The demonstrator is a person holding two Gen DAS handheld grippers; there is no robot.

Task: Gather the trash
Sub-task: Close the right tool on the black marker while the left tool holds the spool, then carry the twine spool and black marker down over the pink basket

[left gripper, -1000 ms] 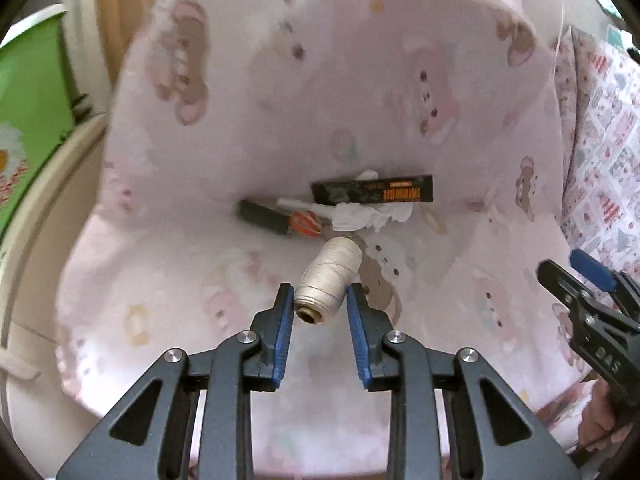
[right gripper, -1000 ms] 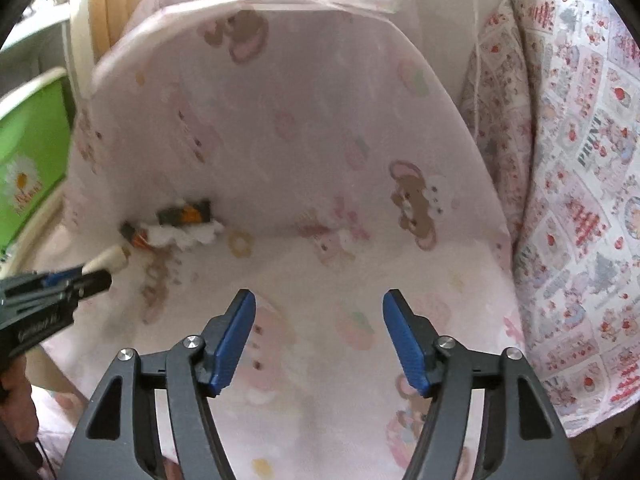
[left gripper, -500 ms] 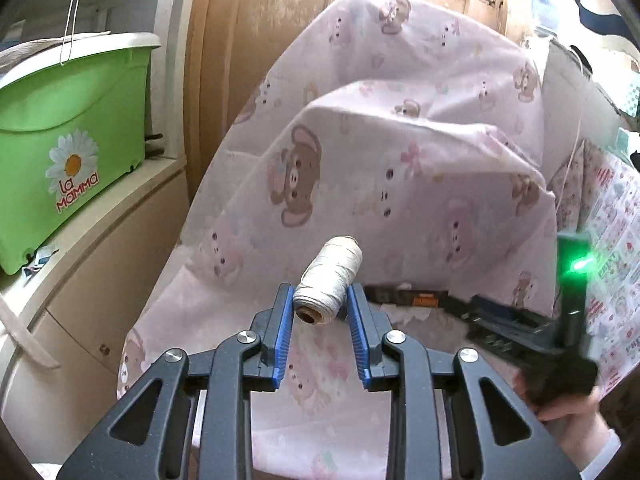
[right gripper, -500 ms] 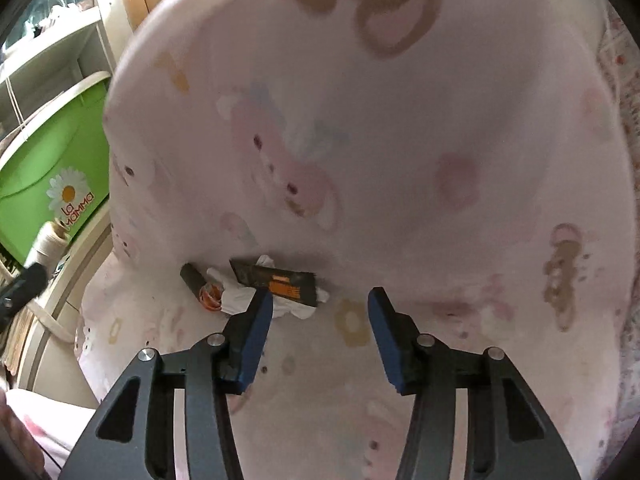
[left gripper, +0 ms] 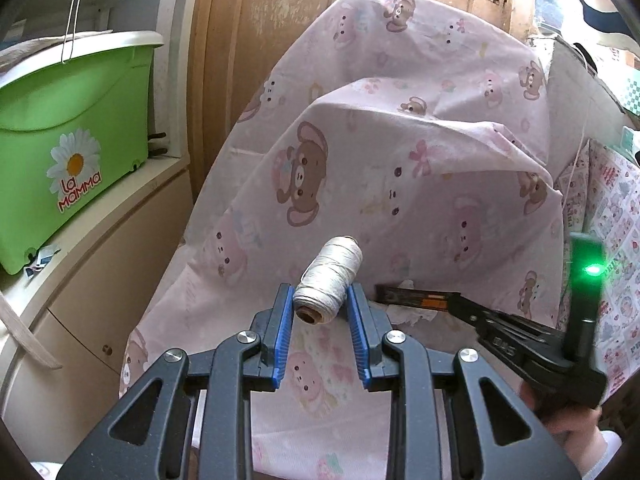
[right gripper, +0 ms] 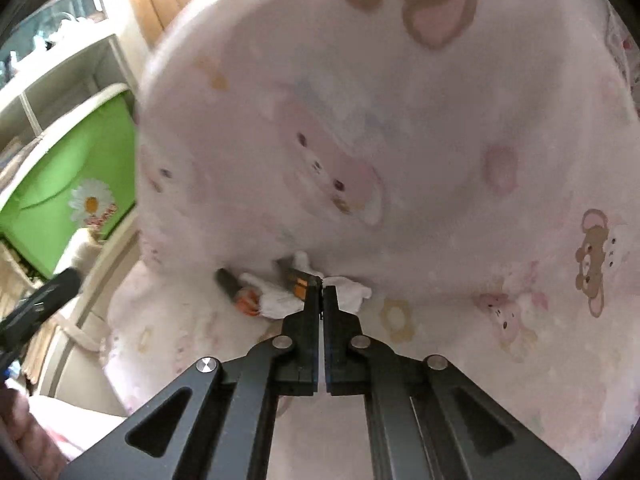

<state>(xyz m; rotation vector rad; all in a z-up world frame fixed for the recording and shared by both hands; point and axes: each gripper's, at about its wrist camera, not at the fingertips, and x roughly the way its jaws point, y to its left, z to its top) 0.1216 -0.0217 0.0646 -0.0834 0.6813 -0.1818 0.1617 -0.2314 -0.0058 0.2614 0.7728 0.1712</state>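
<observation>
My left gripper (left gripper: 320, 300) is shut on a spool of white thread (left gripper: 329, 280) and holds it above the pink bear-print seat cover (left gripper: 400, 184). My right gripper (right gripper: 322, 289) is shut, its tips on the end of a black wrapper with orange print (right gripper: 298, 280); it also shows in the left wrist view (left gripper: 416, 300). The wrapper lies in the seat crease with crumpled white tissue (right gripper: 280, 300) and a dark tube with an orange end (right gripper: 236, 290). The right gripper's body shows in the left wrist view (left gripper: 520, 344).
A green storage box (left gripper: 60, 160) stands on a beige cabinet (left gripper: 100, 264) at the left. A wooden door (left gripper: 280, 12) is behind the chair. A patterned cloth (left gripper: 616, 240) hangs at the right.
My right gripper has moved in to the trash pile and closed from wide open onto the black wrapper. My left gripper lifted the spool up and away from the seat.
</observation>
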